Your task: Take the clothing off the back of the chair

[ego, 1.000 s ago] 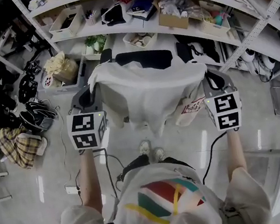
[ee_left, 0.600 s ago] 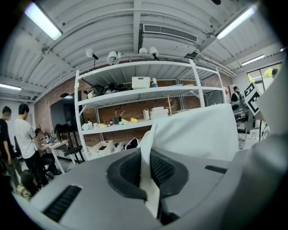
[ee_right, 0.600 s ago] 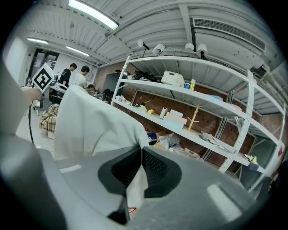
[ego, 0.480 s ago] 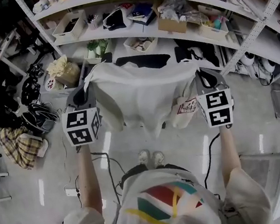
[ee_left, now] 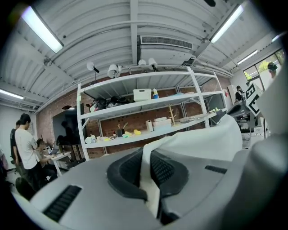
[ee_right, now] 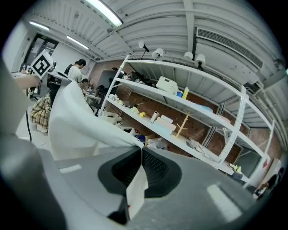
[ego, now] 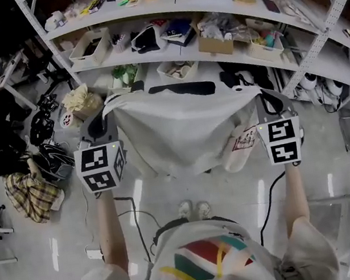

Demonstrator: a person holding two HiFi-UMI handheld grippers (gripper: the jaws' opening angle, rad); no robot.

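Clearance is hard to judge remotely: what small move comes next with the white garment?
Probably draw both back toward the body. The left hand-held gripper and right hand-held gripper each pinch a top corner of the white cloth garment, and the black chair back shows just behind it.

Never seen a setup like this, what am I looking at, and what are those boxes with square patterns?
No robot here: a person holds a two-jaw gripper in each hand. The patterned cubes are part of those grippers. The top-down picture comes from a camera on the person's head; the other two ride on the grippers, looking along their jaws. The left gripper and right gripper are each clamped on an edge of a white garment, stretched between them in front of a dark chair back. Behind stand cluttered shelves.
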